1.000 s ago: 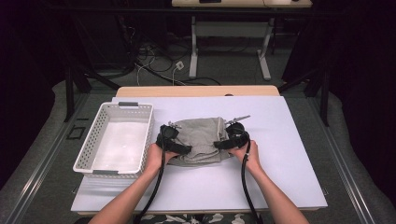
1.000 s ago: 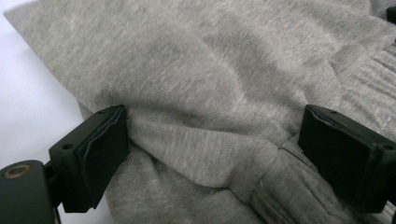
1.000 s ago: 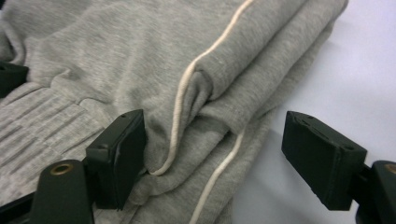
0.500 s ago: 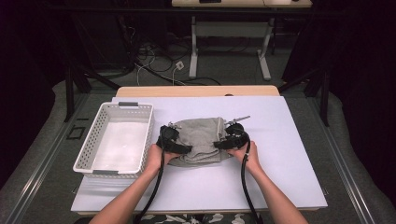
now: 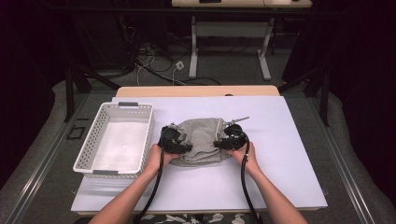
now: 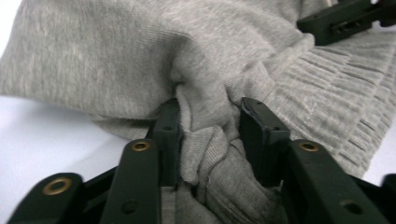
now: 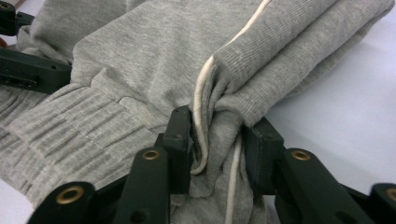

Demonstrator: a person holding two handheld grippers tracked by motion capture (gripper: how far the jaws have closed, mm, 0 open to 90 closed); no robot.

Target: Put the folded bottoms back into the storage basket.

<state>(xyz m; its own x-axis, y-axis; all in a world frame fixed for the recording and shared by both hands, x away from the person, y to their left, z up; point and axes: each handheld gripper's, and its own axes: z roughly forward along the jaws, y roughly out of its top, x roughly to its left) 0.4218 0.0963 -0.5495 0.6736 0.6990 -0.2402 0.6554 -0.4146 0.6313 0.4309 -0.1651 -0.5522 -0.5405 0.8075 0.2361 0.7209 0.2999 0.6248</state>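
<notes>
A folded grey knit garment [image 5: 201,139] with ribbed hems lies in the middle of the white table [image 5: 280,140]. My left gripper [image 5: 183,146] sits at its left edge and my right gripper [image 5: 220,143] at its right edge. In the left gripper view the jaws have just been closing and pinch a bunched fold of the garment [image 6: 205,126]. In the right gripper view the jaws have also just been closing; they squeeze a thick fold of the garment [image 7: 219,130] with a cream seam. Each gripper view shows the other gripper's black jaw at the far edge.
A white slotted plastic basket [image 5: 88,144] stands to the left of the garment, close to my left hand. The table's wooden far edge [image 5: 196,90] lies beyond the garment. Table legs and cables [image 5: 159,60] are on the floor behind.
Both hands stay where they were at the garment's two sides. The grippers look slightly more closed on the cloth than before.
</notes>
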